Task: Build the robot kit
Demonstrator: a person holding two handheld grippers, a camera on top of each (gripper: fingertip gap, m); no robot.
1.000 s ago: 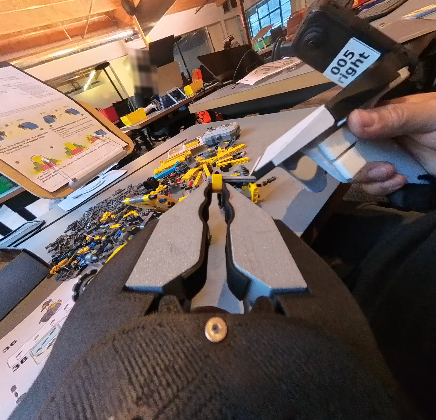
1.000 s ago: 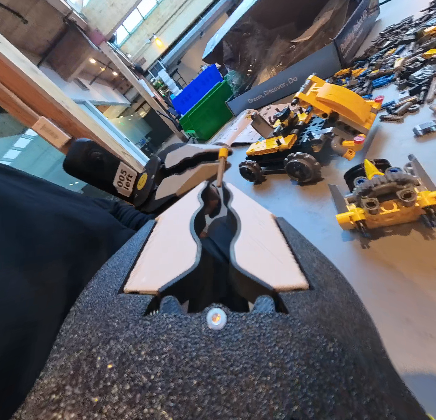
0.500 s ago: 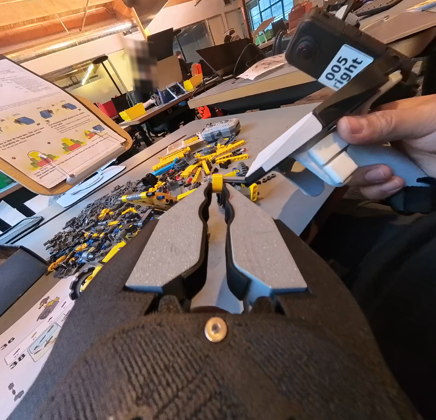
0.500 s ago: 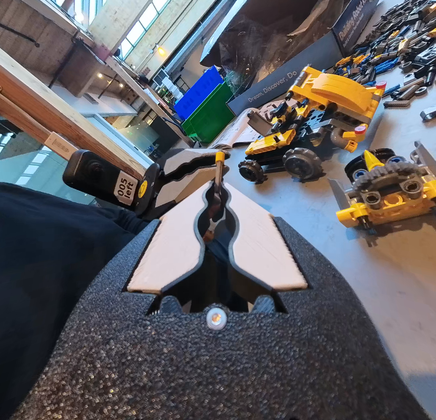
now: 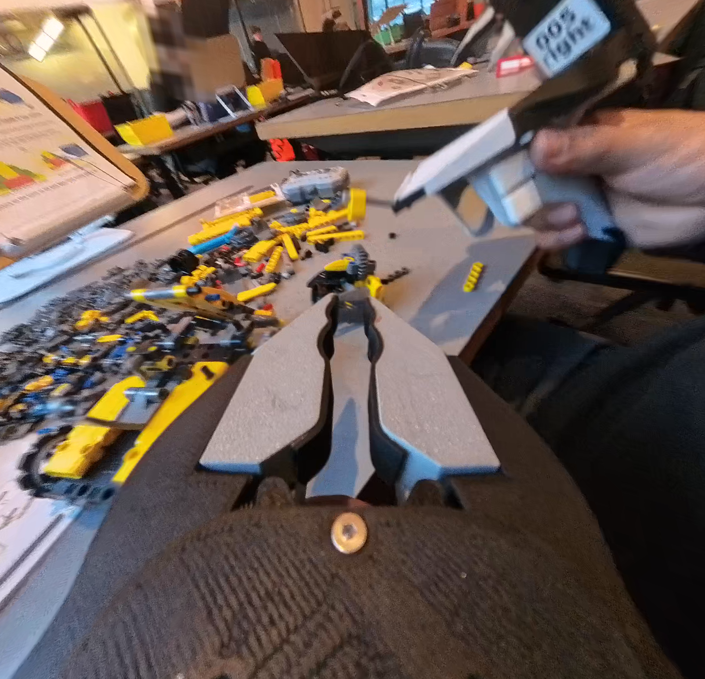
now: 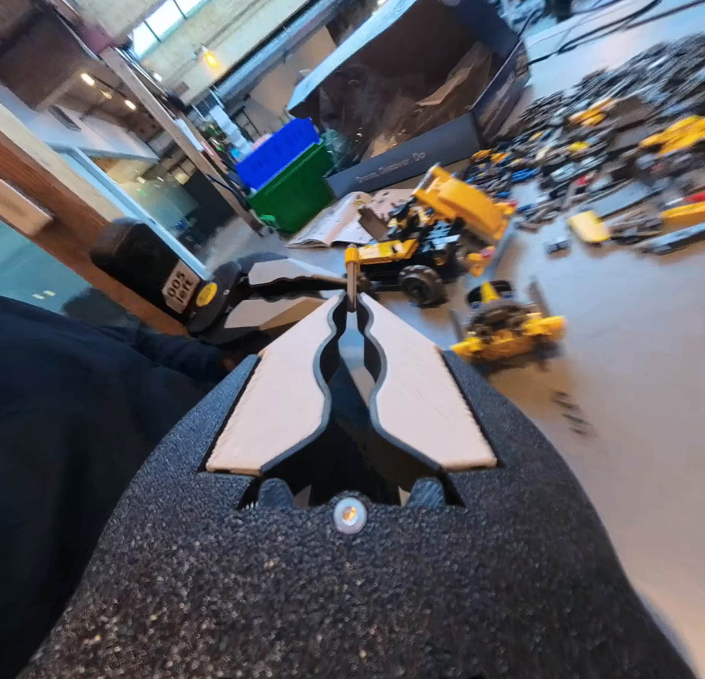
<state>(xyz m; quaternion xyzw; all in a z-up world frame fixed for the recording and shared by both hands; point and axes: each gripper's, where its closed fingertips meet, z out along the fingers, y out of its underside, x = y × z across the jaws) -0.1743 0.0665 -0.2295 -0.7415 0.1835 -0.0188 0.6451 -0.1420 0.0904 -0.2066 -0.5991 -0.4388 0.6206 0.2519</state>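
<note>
My right gripper (image 6: pixel 350 302) is shut on a thin grey axle with a yellow bush (image 6: pixel 351 257) at its far end, held in the air above the grey table (image 6: pixel 629 355). In the left wrist view a hand holds the right gripper (image 5: pixel 396 203) at the upper right, with the axle and yellow bush (image 5: pixel 358 203) sticking out to the left. My left gripper (image 5: pixel 351 306) is slightly open and empty, low over the table (image 5: pixel 438 248) near its right edge. It also shows in the right wrist view (image 6: pixel 328 287), just left of the axle, its jaws apart.
A small yellow and black gear assembly (image 5: pixel 345 275) sits just ahead of the left gripper. A yellow and black vehicle model (image 6: pixel 431 248), an open instruction booklet (image 6: pixel 335 225), an open cardboard box (image 6: pixel 412 100) and a wide spread of loose parts (image 5: pixel 95 336) lie on the table. An instruction board (image 5: pixel 49 164) stands at left. About 5 centimetres separates my left fingertips from my right.
My left gripper has let go of the yellow bush and dropped back towards the table. The right gripper keeps the axle and has lifted away with it. Both views are now motion-blurred.
</note>
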